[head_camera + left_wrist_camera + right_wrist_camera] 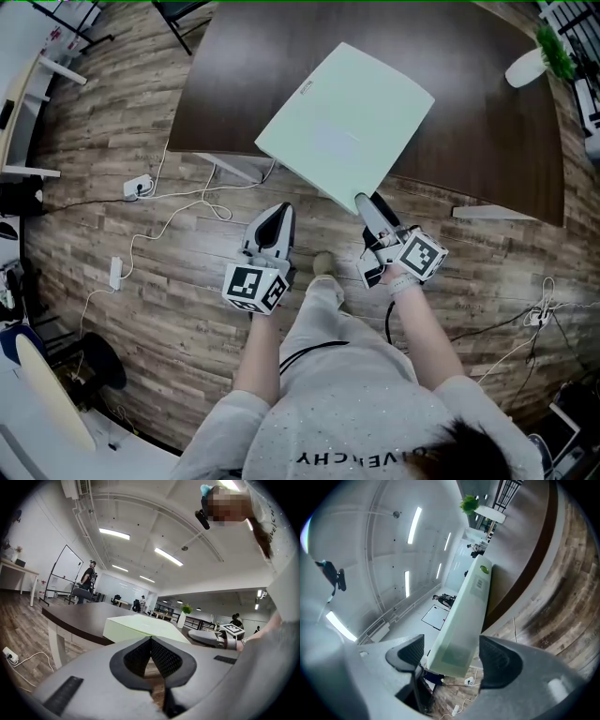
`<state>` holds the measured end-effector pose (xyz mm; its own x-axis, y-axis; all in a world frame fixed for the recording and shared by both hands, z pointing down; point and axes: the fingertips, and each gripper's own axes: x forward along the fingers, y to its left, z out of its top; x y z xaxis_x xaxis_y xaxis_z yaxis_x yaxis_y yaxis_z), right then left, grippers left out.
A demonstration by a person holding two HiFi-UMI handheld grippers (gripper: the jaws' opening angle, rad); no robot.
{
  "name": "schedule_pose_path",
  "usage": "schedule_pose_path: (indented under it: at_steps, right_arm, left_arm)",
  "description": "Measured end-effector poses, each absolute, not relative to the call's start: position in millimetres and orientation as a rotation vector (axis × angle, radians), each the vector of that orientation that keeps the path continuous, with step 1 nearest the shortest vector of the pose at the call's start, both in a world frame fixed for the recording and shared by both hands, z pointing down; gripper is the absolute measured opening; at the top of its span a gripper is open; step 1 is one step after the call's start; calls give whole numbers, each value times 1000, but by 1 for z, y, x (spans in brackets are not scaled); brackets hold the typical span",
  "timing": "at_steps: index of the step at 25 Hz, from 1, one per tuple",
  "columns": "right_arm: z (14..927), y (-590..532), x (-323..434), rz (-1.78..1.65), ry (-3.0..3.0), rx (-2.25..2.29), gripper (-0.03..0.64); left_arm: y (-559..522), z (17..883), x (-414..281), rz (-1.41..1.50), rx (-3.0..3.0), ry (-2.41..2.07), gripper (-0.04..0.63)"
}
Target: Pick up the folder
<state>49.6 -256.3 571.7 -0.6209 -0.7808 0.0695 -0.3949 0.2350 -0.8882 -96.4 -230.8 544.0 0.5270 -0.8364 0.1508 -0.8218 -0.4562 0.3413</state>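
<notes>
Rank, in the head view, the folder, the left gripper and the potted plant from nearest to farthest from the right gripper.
Measured from the right gripper:
1. folder: its near corner sits between the open jaws.
2. left gripper: beside it, on the person's left side.
3. potted plant: at the far side of the table, upper right.

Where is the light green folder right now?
The folder lies at the head view's top middle on the dark table, its near corner poking over the edge between the open jaws of the right tool.
</notes>
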Motion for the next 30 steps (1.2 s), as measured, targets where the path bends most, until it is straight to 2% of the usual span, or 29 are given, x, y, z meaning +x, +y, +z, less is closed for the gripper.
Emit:
schedule_pose_path:
  at_steps: [30]
  right_arm:
    - [597,-307,19,-1560,1913,-875,368]
  left_arm:
    - [-284,573,-103,-46,2385,-1317,-2]
